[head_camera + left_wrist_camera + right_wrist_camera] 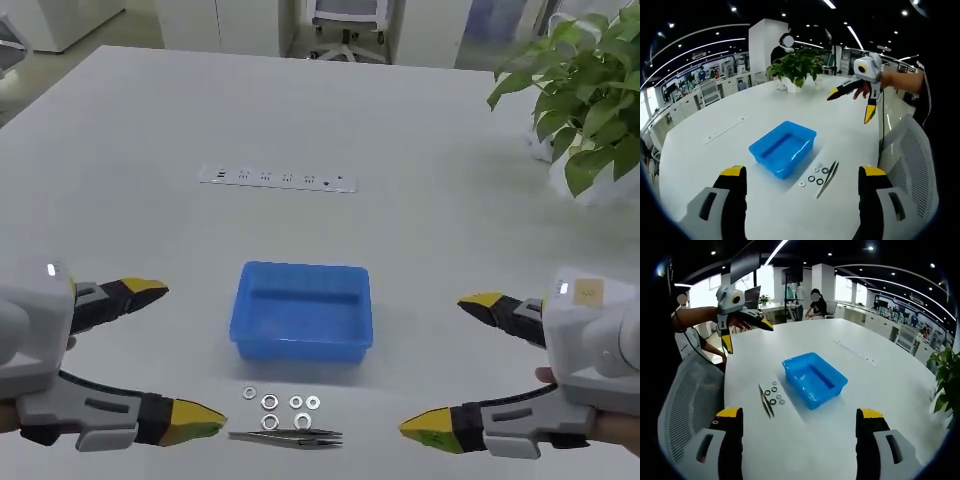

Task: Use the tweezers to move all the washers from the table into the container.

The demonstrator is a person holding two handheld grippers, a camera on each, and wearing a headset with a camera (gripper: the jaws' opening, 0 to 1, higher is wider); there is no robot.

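A wide pale grey table (450, 200) carries everything. At its far right edge a leafy green plant (585, 100) stands in a white pot. A mesh-backed office chair (685, 405) sits at the near side of the table (best seen in the right gripper view).

A blue rectangular container (303, 308) rests near the middle of the near half of the table, open side up, with nothing visible inside.

The left gripper (193, 355) hangs above the table to the left of the container, and the right gripper (432, 365) to its right. The yellow-tipped jaws of both are spread wide apart, grasping nothing, and both are clear of the container and the small parts.

Farther back, a long white power strip (277, 180) lies flat across the table, well apart from the container.

The tweezers (287, 436) lie flat on the table on the near side of the container, roughly parallel to its front wall. A small cluster of washers (269, 402) lies between the tweezers and the container, just beside the tweezers; all of them are on the table.
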